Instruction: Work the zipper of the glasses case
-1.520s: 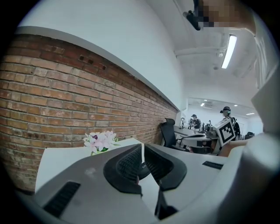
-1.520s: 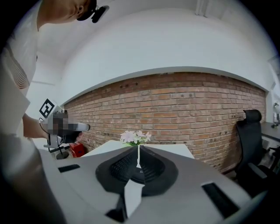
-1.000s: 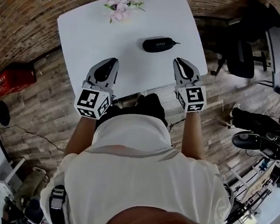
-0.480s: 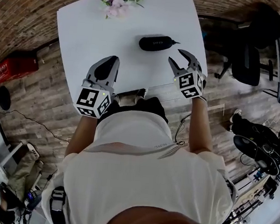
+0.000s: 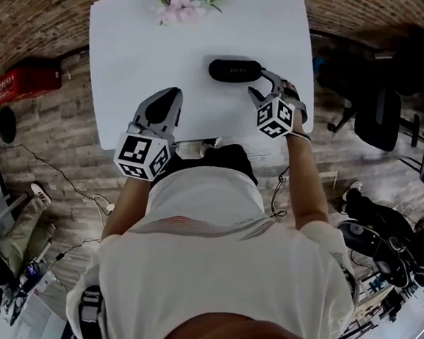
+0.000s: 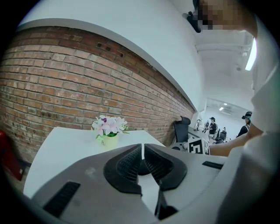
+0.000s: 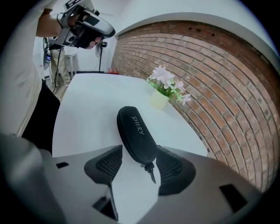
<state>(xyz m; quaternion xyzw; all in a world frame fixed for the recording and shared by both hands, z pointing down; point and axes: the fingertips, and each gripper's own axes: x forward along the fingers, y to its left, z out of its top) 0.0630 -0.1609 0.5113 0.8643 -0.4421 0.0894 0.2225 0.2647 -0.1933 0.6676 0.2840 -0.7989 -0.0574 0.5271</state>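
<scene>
My right hand-held gripper [image 5: 266, 87], jaws just opened wide and gripping nothing, straddles the near end of the glasses case [image 7: 135, 129] at the table's [image 5: 135, 40] upper centre, ready for the zipper pull [image 7: 150, 169], while my left hand-held gripper [image 6: 142, 148] hangs closed and empty.

Bright, even indoor light nearly washes out the white table [image 5: 134, 47] in the head view, and the glasses case [image 7: 135, 131] throws only a faint, soft shadow. A ceiling strip light [image 6: 252, 54] glares at the upper right of the left gripper view. All views bend strongly toward the edges, curving the brick wall [image 7: 210, 65], with black corners in both gripper views and a blurred near foreground.
</scene>
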